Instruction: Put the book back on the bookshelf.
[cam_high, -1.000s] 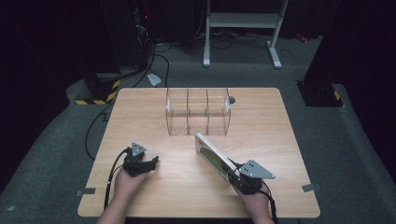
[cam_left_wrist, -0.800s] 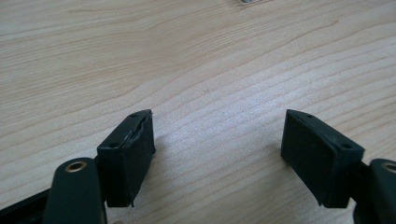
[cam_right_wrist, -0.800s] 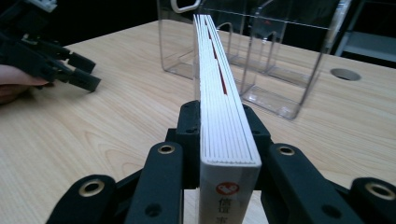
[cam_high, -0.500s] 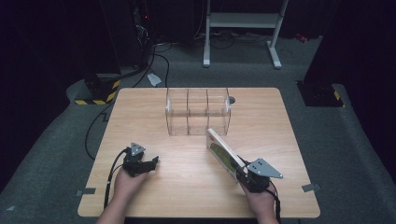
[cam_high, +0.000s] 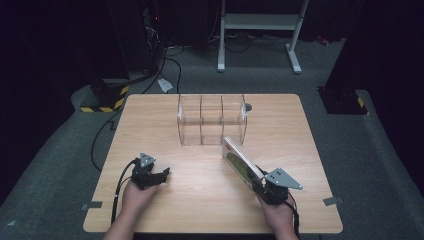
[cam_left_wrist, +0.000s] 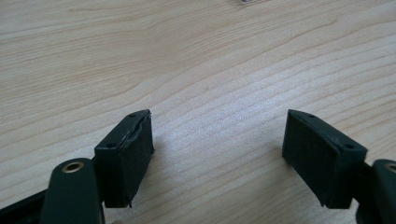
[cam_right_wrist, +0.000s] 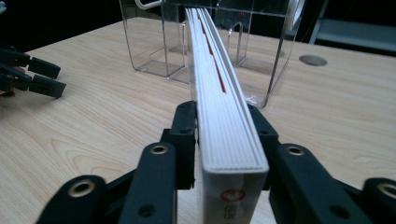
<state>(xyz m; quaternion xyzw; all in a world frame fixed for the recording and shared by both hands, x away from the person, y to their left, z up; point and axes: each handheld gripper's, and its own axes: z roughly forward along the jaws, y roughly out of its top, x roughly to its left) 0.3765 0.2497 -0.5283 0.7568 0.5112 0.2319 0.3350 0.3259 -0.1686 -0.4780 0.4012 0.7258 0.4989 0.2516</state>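
Right gripper view: the book (cam_right_wrist: 223, 107) was clamped by the right gripper (cam_right_wrist: 225, 140) (left gripper (cam_left_wrist: 217, 154) gaped, empty) — loosened jaws risked it toppling short of the clear organizer (cam_right_wrist: 154, 42).

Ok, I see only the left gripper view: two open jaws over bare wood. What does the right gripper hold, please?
Observer: The right gripper has a thin white book between its jaws, held on edge. The jaws have just been opening slightly.
Operator: Where does the book point?
Observer: Its far end is at the front of a clear three-compartment organizer, by the right compartment.
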